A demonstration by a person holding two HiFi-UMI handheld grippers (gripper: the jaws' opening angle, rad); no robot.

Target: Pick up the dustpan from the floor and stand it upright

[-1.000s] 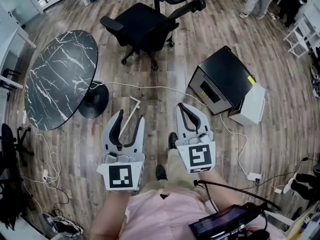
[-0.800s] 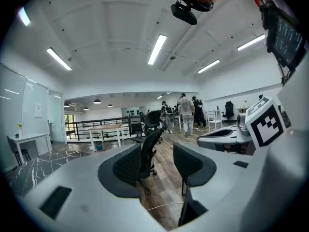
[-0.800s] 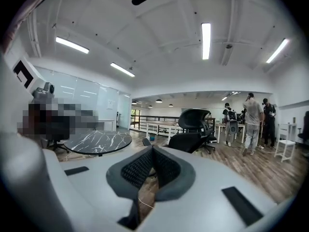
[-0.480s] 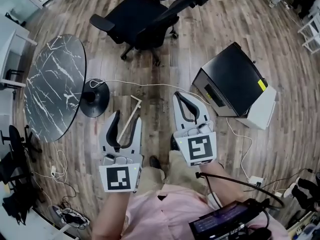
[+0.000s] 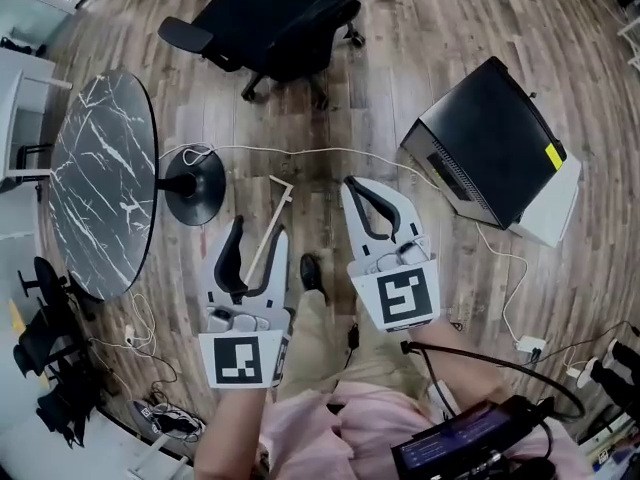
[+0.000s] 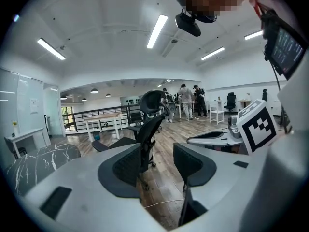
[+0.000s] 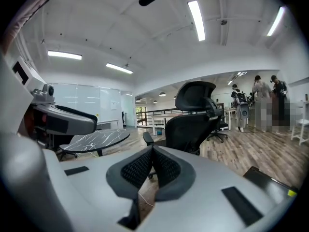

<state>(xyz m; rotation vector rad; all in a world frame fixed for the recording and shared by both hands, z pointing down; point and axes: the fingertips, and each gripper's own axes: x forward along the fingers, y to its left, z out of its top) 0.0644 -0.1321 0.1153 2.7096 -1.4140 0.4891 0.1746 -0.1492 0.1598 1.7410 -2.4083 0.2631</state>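
A long pale handle [image 5: 272, 223], which I take for the dustpan's, lies on the wood floor with a short crosspiece at its far end. Its near end and any pan are hidden behind my left gripper [image 5: 258, 238]. That gripper hovers above it with its jaws apart and nothing between the pads; the left gripper view shows only floor and a chair through the gap of the left gripper [image 6: 159, 166]. My right gripper [image 5: 356, 190] is held to the right of the handle, jaws closed tip to tip on nothing. In its own view the right gripper [image 7: 152, 153] has its pads meeting.
A black office chair [image 5: 270, 18] stands ahead, a round marble table [image 5: 95, 178] with a black foot [image 5: 190, 183] at left, and a black cabinet [image 5: 500, 153] at right. A white cable [image 5: 300, 151] runs across the floor. The person's shoe [image 5: 311, 271] is between the grippers.
Both grippers have moved forward and lower over the floor. The chair, table and cabinet have slid outward in the head view, and a foot has stepped forward between the grippers. Jaw openings look unchanged.
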